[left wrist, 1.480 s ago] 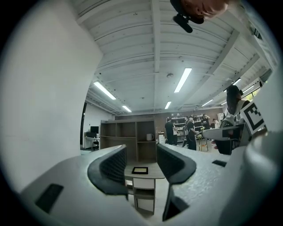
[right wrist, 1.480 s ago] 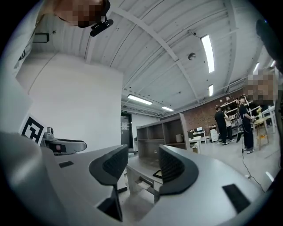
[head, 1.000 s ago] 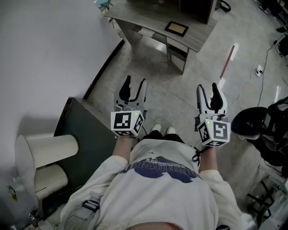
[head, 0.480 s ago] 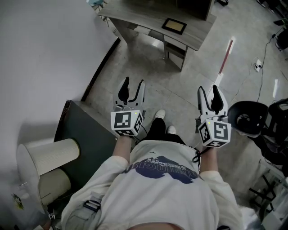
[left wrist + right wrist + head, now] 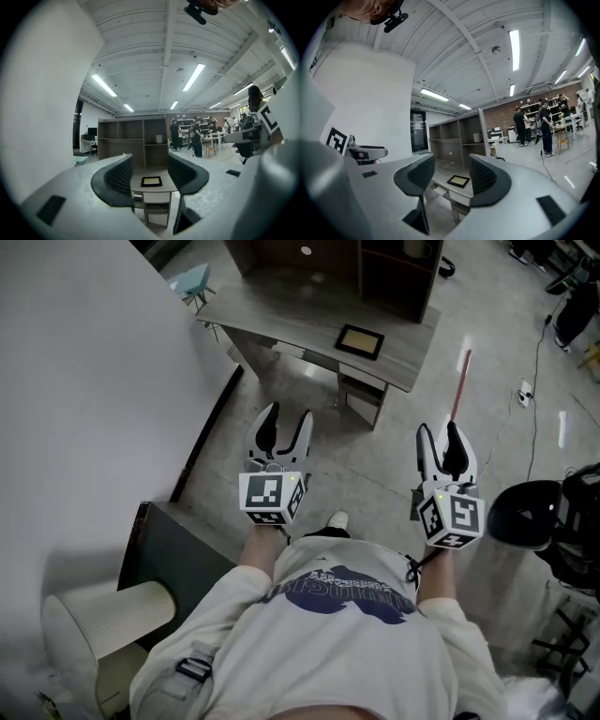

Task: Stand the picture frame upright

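A dark-framed picture frame (image 5: pixel 360 340) lies flat on the wooden desk (image 5: pixel 281 315) ahead, near its front right corner. It also shows far off between the jaws as the picture frame (image 5: pixel 151 181) in the left gripper view and the picture frame (image 5: pixel 459 180) in the right gripper view. My left gripper (image 5: pixel 284 423) is held out over the floor, well short of the desk, open and empty. My right gripper (image 5: pixel 442 442) is level with it to the right, also open with nothing between its fingers.
A dark shelf unit (image 5: pixel 394 273) stands on the back of the desk. A white wall (image 5: pixel 84 381) runs along the left, with a dark cabinet (image 5: pixel 178 559) beside me. A red-and-white stick (image 5: pixel 459 381) and cables lie on the floor right. People (image 5: pixel 197 136) stand far off.
The person has stepped forward; the desk and frame have come lower and nearer in the head view. Both grippers stay open and level.
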`<action>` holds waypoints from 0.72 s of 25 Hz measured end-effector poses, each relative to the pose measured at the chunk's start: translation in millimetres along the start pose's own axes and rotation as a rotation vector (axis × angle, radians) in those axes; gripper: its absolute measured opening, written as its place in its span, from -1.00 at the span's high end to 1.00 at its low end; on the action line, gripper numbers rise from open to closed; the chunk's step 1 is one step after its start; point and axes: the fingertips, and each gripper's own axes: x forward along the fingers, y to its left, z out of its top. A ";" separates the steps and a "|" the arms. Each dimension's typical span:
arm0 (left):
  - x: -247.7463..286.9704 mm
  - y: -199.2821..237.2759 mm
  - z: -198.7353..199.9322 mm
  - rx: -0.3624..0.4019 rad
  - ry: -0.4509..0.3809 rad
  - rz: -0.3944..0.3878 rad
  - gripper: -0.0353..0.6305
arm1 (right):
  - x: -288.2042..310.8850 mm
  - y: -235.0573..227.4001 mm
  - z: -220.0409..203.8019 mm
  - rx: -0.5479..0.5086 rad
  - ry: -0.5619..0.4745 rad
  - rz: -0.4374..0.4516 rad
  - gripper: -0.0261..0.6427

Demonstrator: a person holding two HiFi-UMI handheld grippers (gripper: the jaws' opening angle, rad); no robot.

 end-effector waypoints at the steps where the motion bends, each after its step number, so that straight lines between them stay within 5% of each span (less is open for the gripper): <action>1: 6.5 6.8 3.7 0.004 -0.007 -0.009 0.26 | 7.6 2.2 2.5 0.003 -0.006 -0.008 0.30; 18: 63.3 71.9 -23.1 -0.054 0.052 -0.049 0.26 | 82.8 11.3 -4.8 0.007 0.053 -0.087 0.30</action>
